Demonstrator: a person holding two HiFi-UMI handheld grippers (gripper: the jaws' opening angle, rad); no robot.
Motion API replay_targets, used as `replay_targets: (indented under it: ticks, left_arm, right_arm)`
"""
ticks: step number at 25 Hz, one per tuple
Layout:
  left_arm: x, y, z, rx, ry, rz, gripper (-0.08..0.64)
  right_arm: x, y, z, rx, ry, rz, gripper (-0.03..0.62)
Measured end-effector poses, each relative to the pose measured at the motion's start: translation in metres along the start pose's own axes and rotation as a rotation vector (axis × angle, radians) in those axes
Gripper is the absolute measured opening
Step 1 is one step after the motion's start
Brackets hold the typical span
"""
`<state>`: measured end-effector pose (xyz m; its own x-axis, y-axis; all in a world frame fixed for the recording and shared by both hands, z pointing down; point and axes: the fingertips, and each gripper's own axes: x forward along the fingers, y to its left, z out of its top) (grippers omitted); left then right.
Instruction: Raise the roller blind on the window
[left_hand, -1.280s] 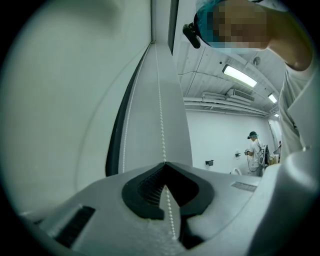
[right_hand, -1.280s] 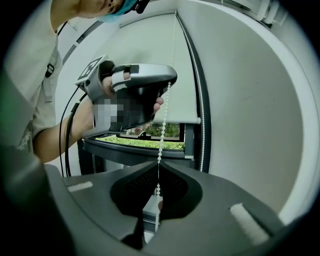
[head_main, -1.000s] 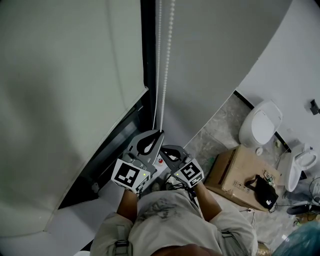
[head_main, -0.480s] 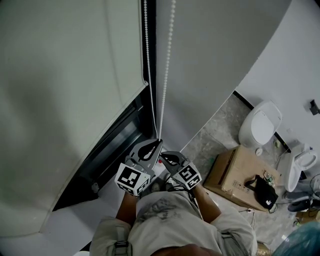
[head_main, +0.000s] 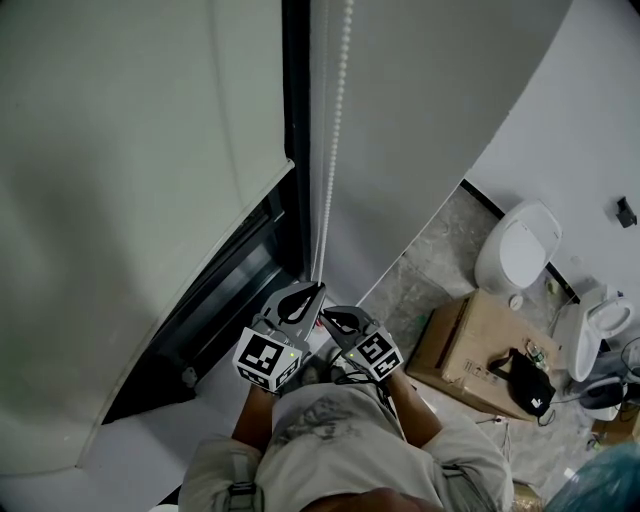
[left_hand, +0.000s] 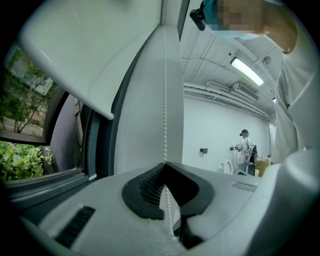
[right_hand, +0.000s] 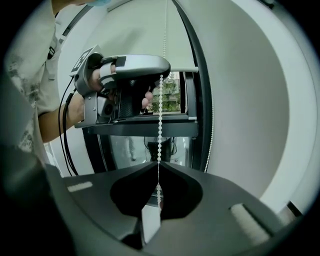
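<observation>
1. Bead chain (left_hand: 165, 100): small white beads, smooth, slightly glossy; plastic by the look.
2. Roller blind (head_main: 130, 200): off-white, matt, cloth-like, even face.
3. Window frame (head_main: 296, 120): dark, matt, looks like metal.
4. Left gripper (left_hand: 165, 163): grey moulded plastic, matt; inner pads (left_hand: 149, 187) black, ribbed, rubbery.
5. Right gripper (right_hand: 157, 164): dark grey matt shell, black lining inside.
6. Floor (head_main: 440, 250): speckled grey stone-look tile, faint sheen.
7. Box (head_main: 480, 345): brown cardboard, matt.
8. Toilet (head_main: 520, 245): white, glossy, ceramic-looking.
9. Shirt (head_main: 330, 440): beige cloth, creased.

Left gripper (head_main: 317, 288) and right gripper (head_main: 326, 314) both tight on bead chain (head_main: 334, 120)
</observation>
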<state>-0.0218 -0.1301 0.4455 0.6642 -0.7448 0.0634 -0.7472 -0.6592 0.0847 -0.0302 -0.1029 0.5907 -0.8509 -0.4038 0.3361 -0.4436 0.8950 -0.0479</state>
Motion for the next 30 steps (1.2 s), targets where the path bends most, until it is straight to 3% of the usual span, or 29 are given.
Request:
replay_targets:
  ticks: [4,7,10,14,20,25,30]
  left_arm:
    - [0.001,-0.002,0.001,0.006,0.002,-0.003,0.009]
    - [0.001,-0.003,0.002,0.007,0.002,-0.004,0.009]
    - [0.001,-0.002,0.001,0.006,0.004,-0.005,0.009]
    - [0.001,-0.002,0.001,0.013,0.006,-0.008,0.009]
    - [0.000,-0.005,0.002,0.014,0.006,-0.009,0.009]
    - [0.001,-0.005,-0.001,0.016,0.004,-0.010,0.009]
    - [0.001,-0.005,0.000,0.015,0.004,-0.008,0.009]
  right_arm:
    - [-0.009,0.001,0.009,-0.017,-0.028,0.005,0.022]
    - [-0.022,0.001,0.031,0.001,-0.092,0.027,0.077]
    - [-0.039,-0.005,0.063,0.003,-0.178,0.020,0.087]
    - [-0.070,-0.014,0.129,0.000,-0.334,0.000,0.087]
    - [-0.104,-0.013,0.243,-0.097,-0.554,0.033,0.096]
    - [-0.104,-0.010,0.293,-0.153,-0.608,0.072,0.101]
    - [-0.096,-0.014,0.312,-0.163,-0.593,0.084,0.095]
